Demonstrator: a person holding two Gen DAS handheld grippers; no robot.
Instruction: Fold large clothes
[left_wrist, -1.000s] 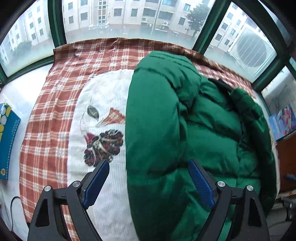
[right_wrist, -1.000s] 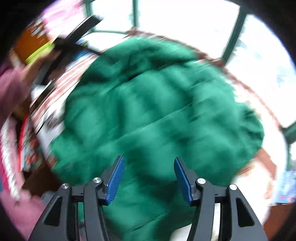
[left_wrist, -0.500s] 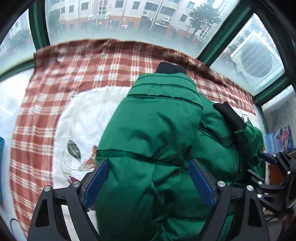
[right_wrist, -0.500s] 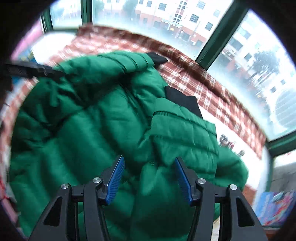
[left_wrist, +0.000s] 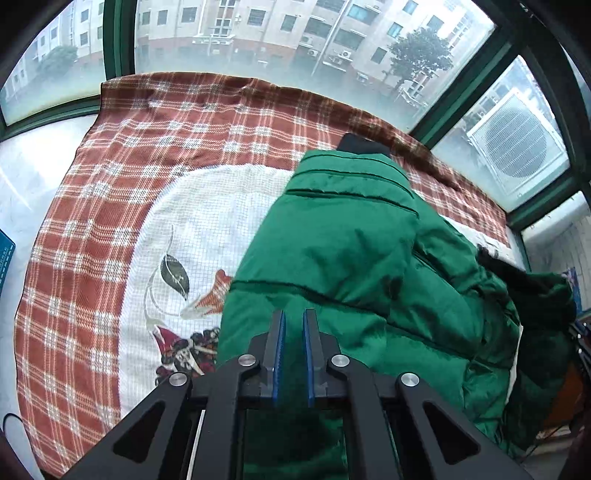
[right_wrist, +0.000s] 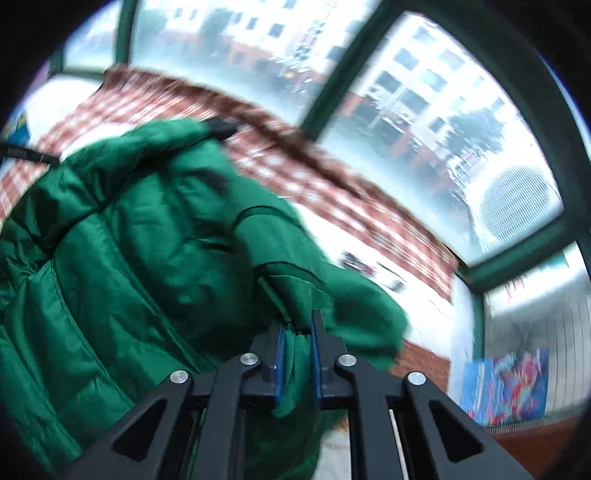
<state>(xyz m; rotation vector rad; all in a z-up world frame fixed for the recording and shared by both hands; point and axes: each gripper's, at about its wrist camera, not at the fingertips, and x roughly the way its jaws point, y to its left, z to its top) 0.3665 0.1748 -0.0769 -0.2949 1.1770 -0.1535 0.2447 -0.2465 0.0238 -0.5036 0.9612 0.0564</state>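
A green puffer jacket (left_wrist: 351, 258) with black cuffs (left_wrist: 364, 142) lies bunched on the right side of a bed. My left gripper (left_wrist: 293, 317) is over the jacket's near edge. Its jaws are closing to a narrow slit, with green fabric pinched between the blue pads (left_wrist: 277, 343). In the right wrist view the jacket (right_wrist: 129, 258) fills the left and middle, blurred by motion. My right gripper (right_wrist: 299, 325) is closing tight on a fold of the green fabric, which sticks out above and below its pads (right_wrist: 280, 354).
A red and white plaid blanket (left_wrist: 166, 147) with a white printed centre (left_wrist: 207, 229) covers the bed. Green-framed windows (left_wrist: 469, 74) surround its far side. A blue box (left_wrist: 5, 258) lies at the left edge. A colourful book (right_wrist: 506, 384) stands at the right.
Both grippers went from wide open to closed on the jacket's fabric. The left one moved right, over the jacket. The right one swung round, and the fabric it holds is pulled up.
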